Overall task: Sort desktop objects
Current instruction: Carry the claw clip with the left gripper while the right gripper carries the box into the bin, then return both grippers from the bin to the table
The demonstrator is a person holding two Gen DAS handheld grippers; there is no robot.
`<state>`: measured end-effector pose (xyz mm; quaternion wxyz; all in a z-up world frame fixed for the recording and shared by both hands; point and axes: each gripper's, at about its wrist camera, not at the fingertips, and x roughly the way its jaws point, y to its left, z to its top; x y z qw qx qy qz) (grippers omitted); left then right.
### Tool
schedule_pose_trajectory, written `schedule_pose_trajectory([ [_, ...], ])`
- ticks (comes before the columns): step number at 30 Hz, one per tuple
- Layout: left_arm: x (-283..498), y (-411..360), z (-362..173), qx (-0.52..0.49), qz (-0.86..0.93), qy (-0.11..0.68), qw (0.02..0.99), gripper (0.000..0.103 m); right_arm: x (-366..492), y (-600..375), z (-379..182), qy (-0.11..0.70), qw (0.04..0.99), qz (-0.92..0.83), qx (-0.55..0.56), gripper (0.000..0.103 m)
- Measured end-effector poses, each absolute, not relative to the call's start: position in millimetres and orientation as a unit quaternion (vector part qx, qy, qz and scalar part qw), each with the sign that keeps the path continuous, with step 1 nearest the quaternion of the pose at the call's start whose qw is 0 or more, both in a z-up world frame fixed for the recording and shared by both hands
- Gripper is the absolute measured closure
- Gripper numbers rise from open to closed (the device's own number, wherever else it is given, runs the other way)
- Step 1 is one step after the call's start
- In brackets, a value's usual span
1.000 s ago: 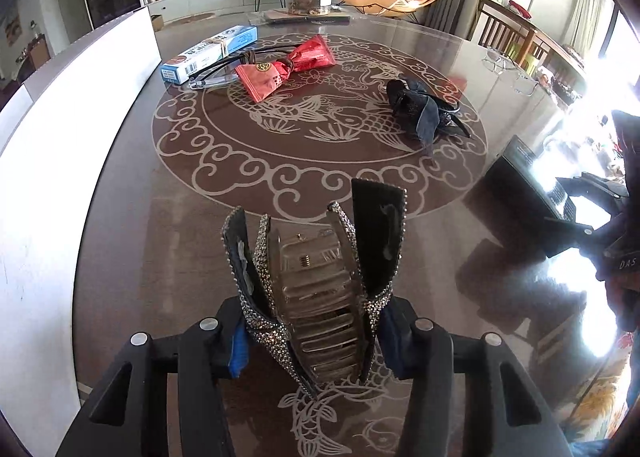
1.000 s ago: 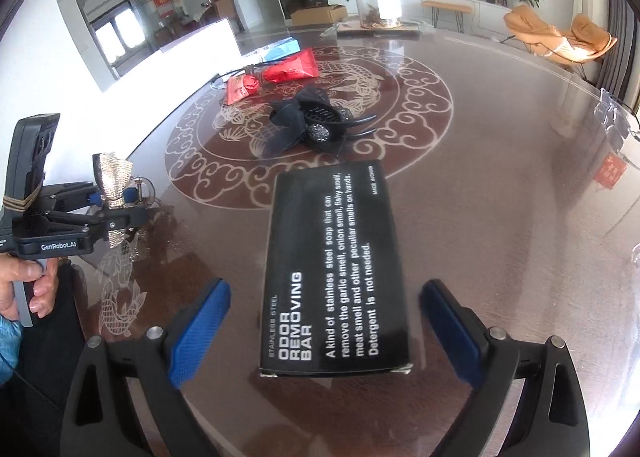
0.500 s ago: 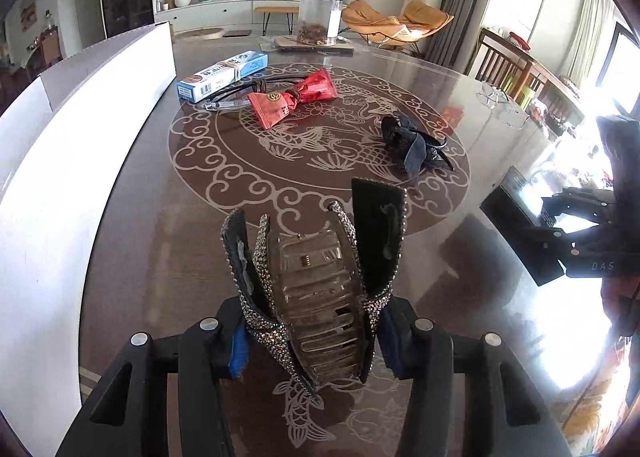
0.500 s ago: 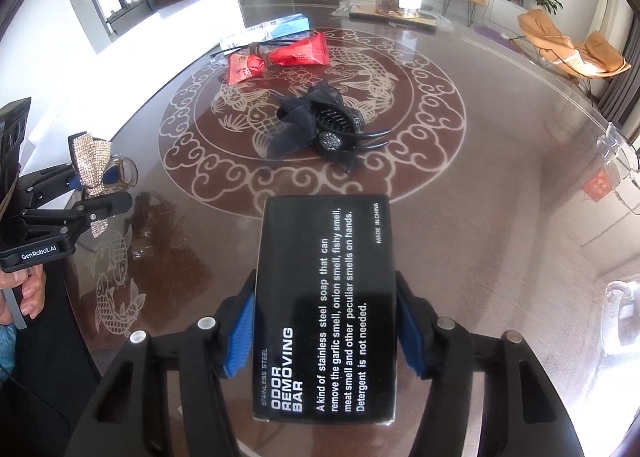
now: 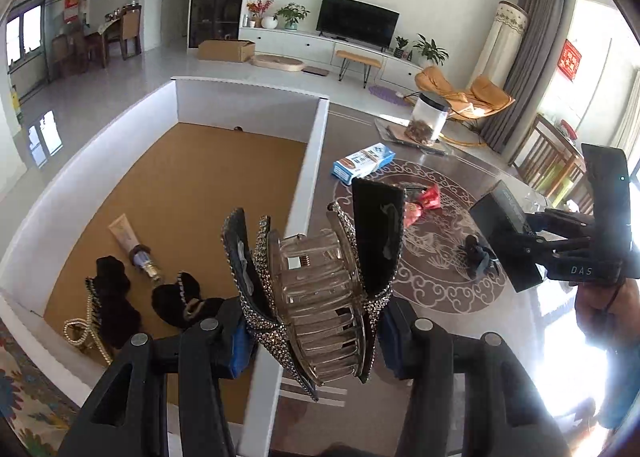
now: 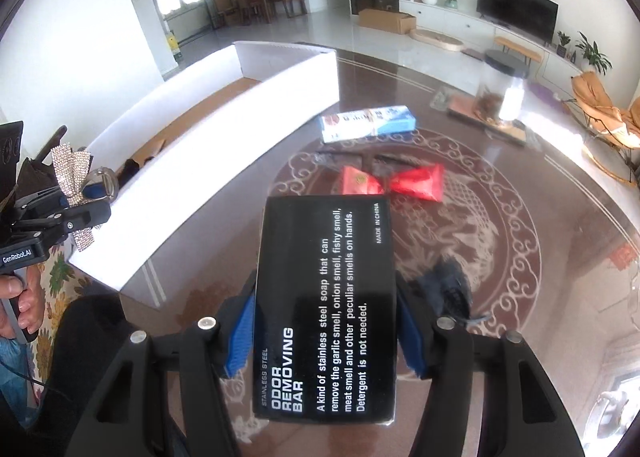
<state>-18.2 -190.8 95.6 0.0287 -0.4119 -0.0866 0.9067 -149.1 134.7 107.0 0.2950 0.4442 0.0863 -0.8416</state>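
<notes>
My left gripper (image 5: 316,333) is shut on a rhinestone hair claw clip (image 5: 316,285) and holds it in the air over the right wall of a white storage box (image 5: 316,145). The box has a brown floor and holds a cream tube (image 5: 128,237) and black hair accessories (image 5: 116,297). My right gripper (image 6: 324,333) is shut on a black odor removing bar box (image 6: 326,305), held above the table; this box also shows in the left wrist view (image 5: 508,233). The left gripper with the clip shows in the right wrist view (image 6: 76,193).
On the brown patterned table (image 6: 520,217) lie a blue and white carton (image 6: 368,123), red packets (image 6: 394,181), a dark headband (image 6: 340,157) and a black hair clip (image 6: 444,289). A clear jar (image 6: 500,93) stands at the far side.
Both grippers rose and swung left toward the white box. The left one now holds the clip over the box wall. The right one, open a second ago, closed on the black box and lifted it.
</notes>
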Motion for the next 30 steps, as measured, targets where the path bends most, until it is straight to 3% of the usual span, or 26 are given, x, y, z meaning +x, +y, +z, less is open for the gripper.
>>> schedule_pose_trajectory([
  [8, -43.7, -314.1, 68.0, -0.451, 0.877, -0.138, -0.094, 0.052, -177.9, -67.7, 151.4, 0.106, 0.41, -0.82, 0.385, 0.043],
  [16, -61.7, -328.7, 13.7, -0.515, 0.839, -0.127, -0.122, 0.048, -195.2, -168.3, 84.8, 0.154, 0.412, -0.794, 0.419, 0.041],
  [18, -61.2, -329.1, 11.6, -0.514, 0.839, -0.126, -0.129, 0.046, -198.3, -169.0, 76.8, 0.148, 0.405, -0.796, 0.425, 0.031],
  [20, -58.8, -329.4, 17.9, -0.503, 0.844, -0.13, -0.132, 0.029, -200.3, -159.2, 79.4, 0.126, 0.402, -0.804, 0.419, 0.023],
  [24, -48.6, -310.3, 39.0, -0.475, 0.863, -0.111, -0.132, 0.027, -198.3, -118.2, 96.1, 0.103, 0.391, -0.821, 0.403, 0.021],
  [26, -42.4, -290.6, 51.9, -0.462, 0.873, -0.101, -0.117, 0.027, -192.3, -83.3, 102.9, 0.094, 0.378, -0.834, 0.391, 0.014],
  [30, -29.5, -228.5, 74.0, -0.441, 0.893, -0.068, -0.056, 0.026, -172.8, 16.3, 103.9, 0.08, 0.328, -0.865, 0.373, 0.01],
])
